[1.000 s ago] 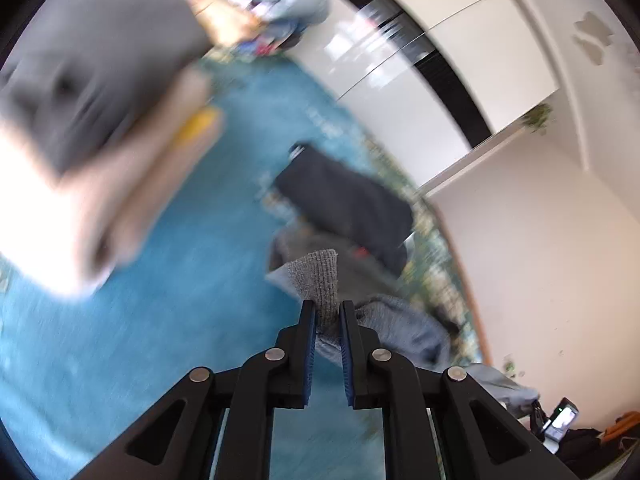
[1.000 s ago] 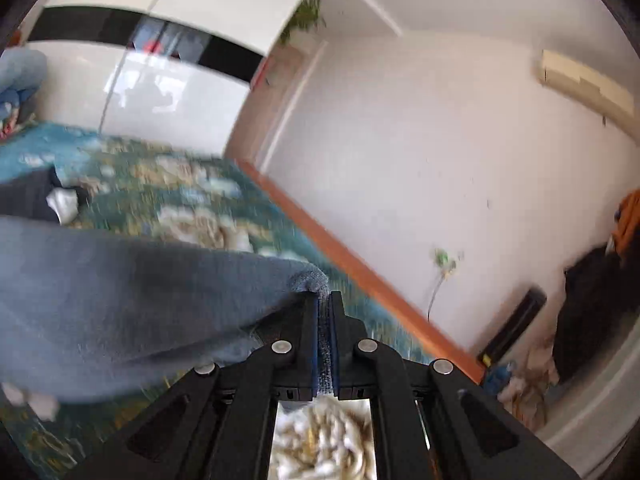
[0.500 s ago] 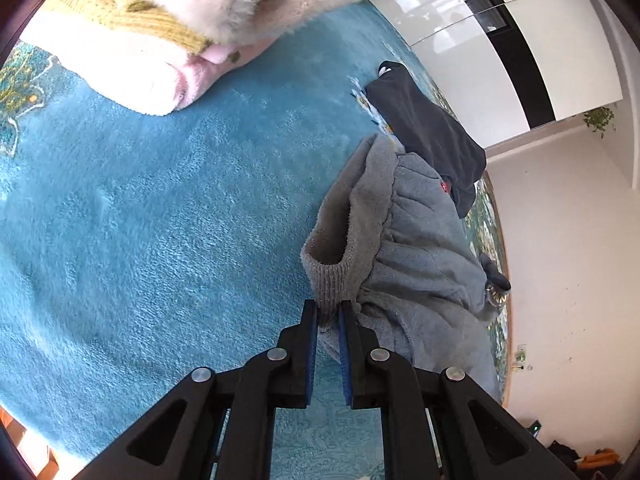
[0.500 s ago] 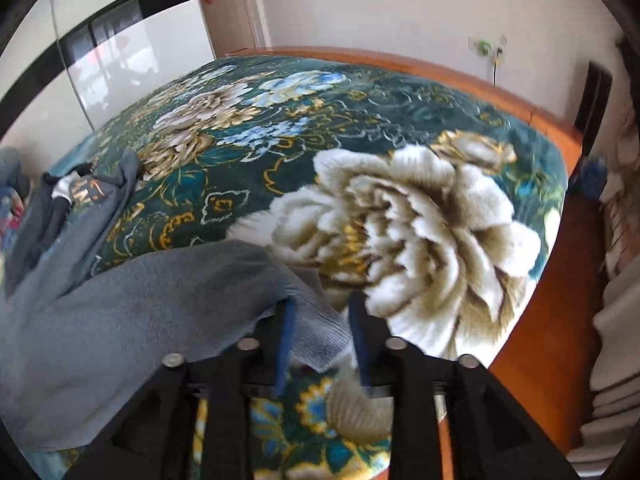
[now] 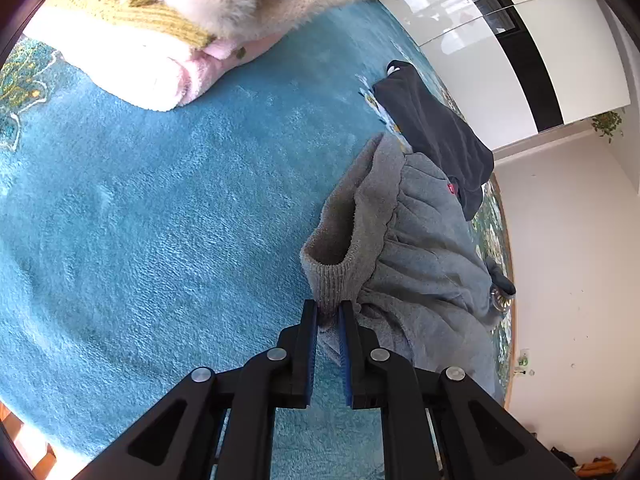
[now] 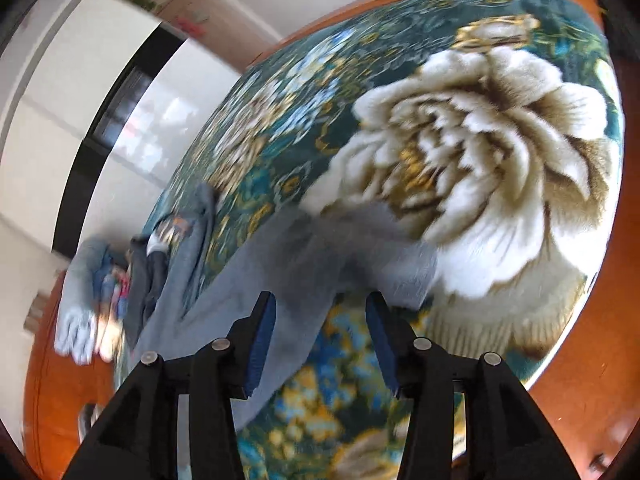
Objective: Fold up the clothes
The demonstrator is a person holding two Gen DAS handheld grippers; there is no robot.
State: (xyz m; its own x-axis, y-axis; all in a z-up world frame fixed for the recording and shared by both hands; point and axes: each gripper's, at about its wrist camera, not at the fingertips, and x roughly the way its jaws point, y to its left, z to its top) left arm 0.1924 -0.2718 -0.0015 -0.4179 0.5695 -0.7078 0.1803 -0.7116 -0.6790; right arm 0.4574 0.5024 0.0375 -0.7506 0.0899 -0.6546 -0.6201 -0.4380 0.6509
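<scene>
A grey fleece garment (image 5: 420,252) lies crumpled on the teal blanket (image 5: 160,208). My left gripper (image 5: 328,312) is shut on its ribbed waistband edge, low over the blanket. In the right wrist view the same grey garment (image 6: 304,264) lies stretched over the floral blanket (image 6: 480,152). My right gripper (image 6: 320,308) is open and empty just above the garment's end, with the cloth lying free between the spread fingers.
A dark garment (image 5: 436,136) lies beyond the grey one. A folded pink and cream fleece stack (image 5: 192,28) sits at the far left. White wardrobe doors (image 5: 520,48) stand behind. More clothes (image 6: 104,292) are piled at the bed's far end. The bed's wooden edge (image 6: 600,320) is at right.
My right gripper opened and let go of the grey garment's end, which now lies on the floral blanket. My left gripper lowered the waistband to the teal blanket and stays shut.
</scene>
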